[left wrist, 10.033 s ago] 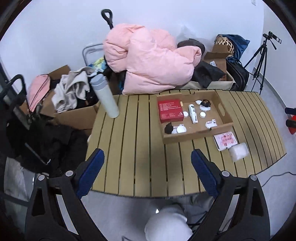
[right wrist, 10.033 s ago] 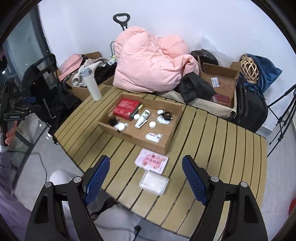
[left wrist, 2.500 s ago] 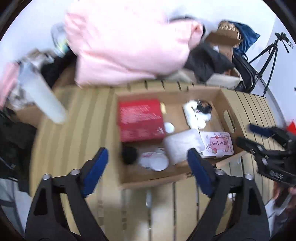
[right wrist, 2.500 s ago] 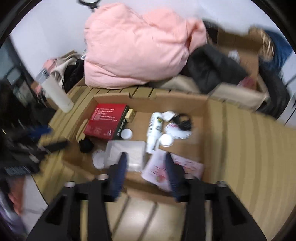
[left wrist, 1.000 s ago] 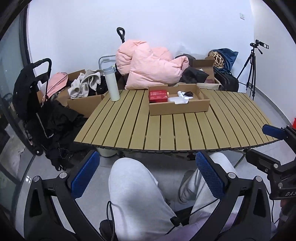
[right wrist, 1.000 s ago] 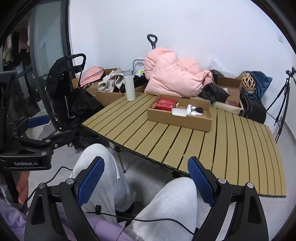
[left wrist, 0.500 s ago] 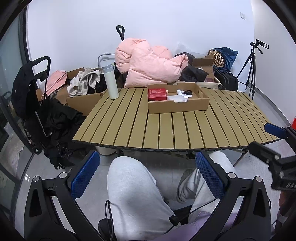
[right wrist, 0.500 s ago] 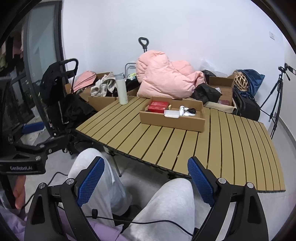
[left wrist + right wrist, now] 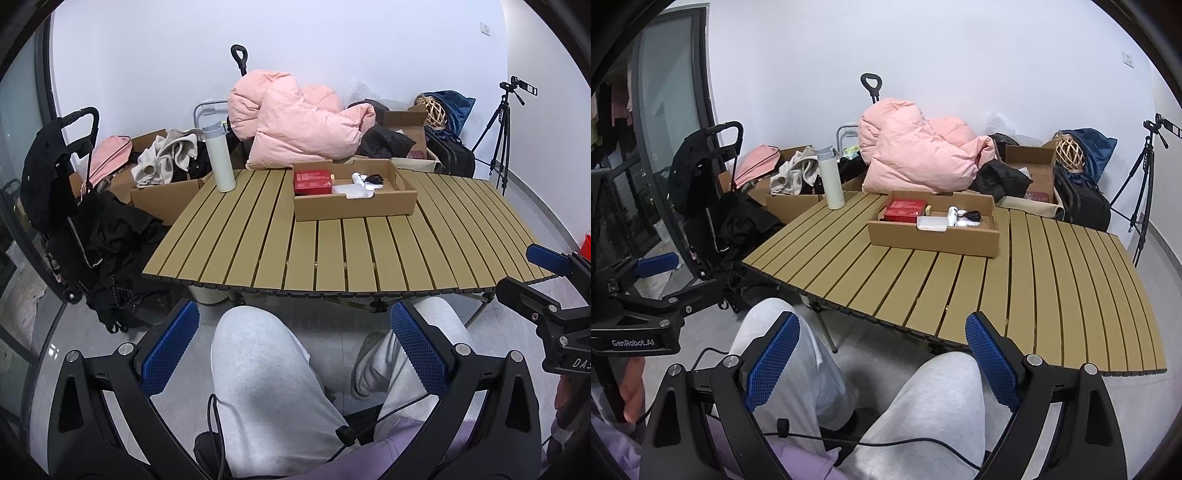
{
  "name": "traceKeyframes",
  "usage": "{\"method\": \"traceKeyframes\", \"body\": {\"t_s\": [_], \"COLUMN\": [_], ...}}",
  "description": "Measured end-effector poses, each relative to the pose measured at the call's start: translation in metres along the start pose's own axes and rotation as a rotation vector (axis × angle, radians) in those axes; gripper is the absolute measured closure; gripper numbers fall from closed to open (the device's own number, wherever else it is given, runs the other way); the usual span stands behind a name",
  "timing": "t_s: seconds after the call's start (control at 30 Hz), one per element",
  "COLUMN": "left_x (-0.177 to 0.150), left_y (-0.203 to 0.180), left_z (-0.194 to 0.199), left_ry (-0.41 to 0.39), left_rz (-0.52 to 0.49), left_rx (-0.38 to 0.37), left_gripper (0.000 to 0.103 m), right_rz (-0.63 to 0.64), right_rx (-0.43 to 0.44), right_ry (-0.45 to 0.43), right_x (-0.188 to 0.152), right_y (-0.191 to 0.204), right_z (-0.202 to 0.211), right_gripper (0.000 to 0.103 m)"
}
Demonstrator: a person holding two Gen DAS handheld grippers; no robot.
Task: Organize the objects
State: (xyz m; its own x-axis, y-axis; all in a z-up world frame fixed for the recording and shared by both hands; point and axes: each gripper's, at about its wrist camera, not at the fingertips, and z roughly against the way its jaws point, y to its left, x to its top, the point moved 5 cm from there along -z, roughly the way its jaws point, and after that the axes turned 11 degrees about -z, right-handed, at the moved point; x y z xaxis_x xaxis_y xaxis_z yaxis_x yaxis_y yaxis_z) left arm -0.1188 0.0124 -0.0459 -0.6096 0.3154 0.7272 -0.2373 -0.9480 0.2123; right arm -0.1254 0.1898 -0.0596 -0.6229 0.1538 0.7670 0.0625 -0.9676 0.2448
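Observation:
A shallow cardboard tray [image 9: 354, 208] stands on the far half of the slatted wooden table [image 9: 332, 254]; it also shows in the right wrist view [image 9: 932, 236]. In it lie a red box [image 9: 312, 181], a white packet [image 9: 347, 191], a white tube [image 9: 952, 214] and small items. My left gripper [image 9: 293, 347] is open and empty, held low over the person's lap, well short of the table. My right gripper [image 9: 882, 360] is open and empty, also over the lap.
A white flask [image 9: 220, 157] stands at the table's far left corner. A pink duvet [image 9: 299, 125], boxes, bags and clothes are piled behind the table. A black stroller [image 9: 62, 206] stands left. A tripod [image 9: 504, 133] stands at right.
Both grippers stay pulled back over the lap. The views have shifted slightly; the table and tray look a little closer. Nothing on the table has moved.

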Motion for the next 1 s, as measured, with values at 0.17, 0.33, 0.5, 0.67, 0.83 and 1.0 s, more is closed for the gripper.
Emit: {"method": "traceKeyframes", "body": {"t_s": [0.17, 0.33, 0.5, 0.67, 0.83, 1.0], "left_x": [-0.0004, -0.0006, -0.0011, -0.0035, -0.0038, -0.0033], "left_y": [0.0004, 0.0024, 0.0029, 0.0033, 0.0030, 0.0033], "left_z": [0.0005, -0.0001, 0.0002, -0.0024, -0.0031, -0.0015], "left_ry": [-0.002, -0.003, -0.004, 0.008, 0.009, 0.005], "left_rz": [0.000, 0.002, 0.002, 0.001, 0.001, 0.002], "left_rx": [0.003, 0.003, 0.003, 0.000, 0.000, 0.003], "left_gripper": [0.000, 0.000, 0.000, 0.000, 0.000, 0.000], "right_rz": [-0.002, -0.001, -0.004, -0.008, -0.007, -0.007], "right_rx": [-0.003, -0.002, -0.002, -0.005, -0.008, -0.010], "right_ry": [-0.002, -0.002, 0.003, 0.013, 0.015, 0.021], "right_x": [-0.0006, -0.0021, -0.0024, -0.0043, -0.0048, -0.0063], "right_y": [-0.0010, -0.0025, -0.0040, -0.0050, -0.0045, -0.0053], "right_z": [0.0006, 0.0013, -0.0002, -0.0023, -0.0036, -0.0053], "right_gripper": [0.009, 0.009, 0.009, 0.009, 0.009, 0.009]}}
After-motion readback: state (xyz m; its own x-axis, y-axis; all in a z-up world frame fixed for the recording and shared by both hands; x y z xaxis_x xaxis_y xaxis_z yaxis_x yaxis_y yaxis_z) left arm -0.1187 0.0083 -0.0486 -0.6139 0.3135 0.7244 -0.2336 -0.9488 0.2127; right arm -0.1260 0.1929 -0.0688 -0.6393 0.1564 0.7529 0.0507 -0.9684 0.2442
